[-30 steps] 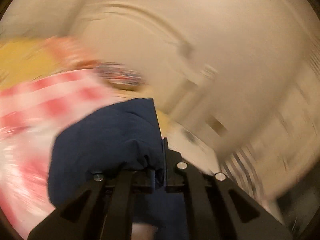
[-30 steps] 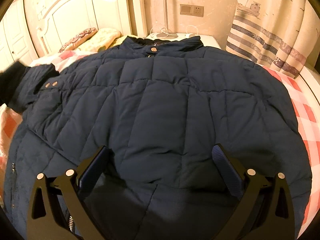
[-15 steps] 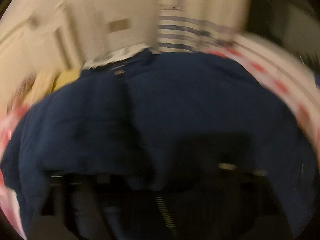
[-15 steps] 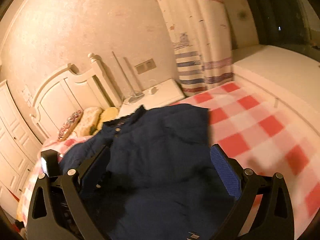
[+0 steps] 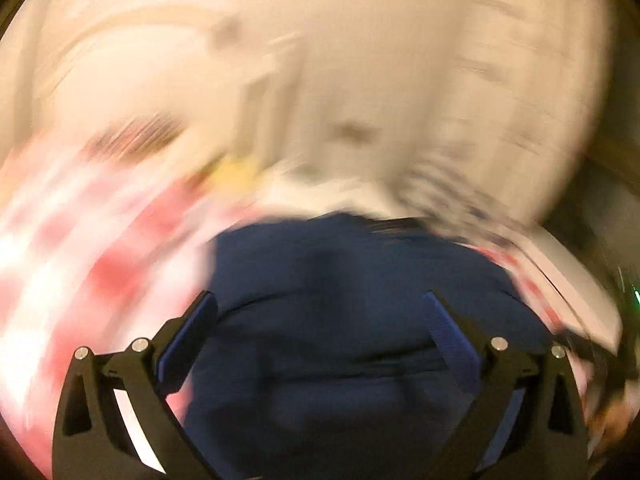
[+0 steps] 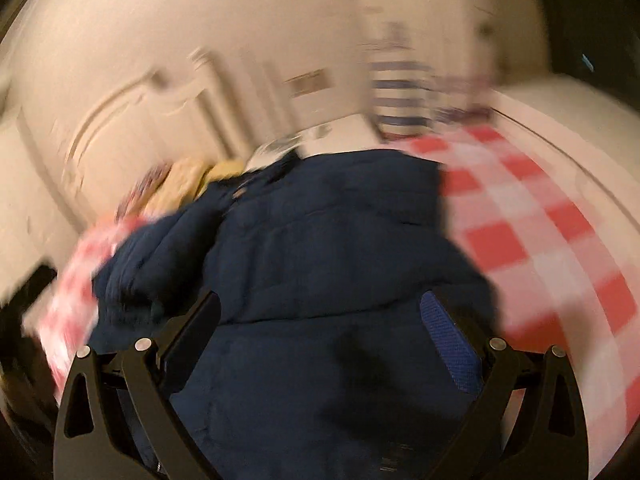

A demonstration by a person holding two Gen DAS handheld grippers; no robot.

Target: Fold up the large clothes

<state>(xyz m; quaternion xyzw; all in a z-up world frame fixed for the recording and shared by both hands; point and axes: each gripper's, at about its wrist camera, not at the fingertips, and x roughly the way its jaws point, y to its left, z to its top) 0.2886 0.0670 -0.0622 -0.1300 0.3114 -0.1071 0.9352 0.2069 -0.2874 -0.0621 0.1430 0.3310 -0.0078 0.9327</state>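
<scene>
A navy quilted jacket (image 6: pixel 332 248) lies on the bed, folded narrower, its collar toward the headboard. It also fills the lower middle of the blurred left wrist view (image 5: pixel 352 320). My left gripper (image 5: pixel 320 312) is open and empty above the jacket. My right gripper (image 6: pixel 320 312) is open and empty above the jacket's lower part. Both views are motion-blurred.
The bed has a red and white checked cover (image 6: pixel 532 232). A white headboard (image 6: pixel 132 120) and pillows (image 6: pixel 188 184) are at the far end, with a nightstand (image 6: pixel 340 136) and a striped curtain (image 6: pixel 400 92) behind.
My left gripper was shut on the navy sleeve; it has carried it across the jacket, let go and opened. My right gripper stayed open and pulled back from the jacket.
</scene>
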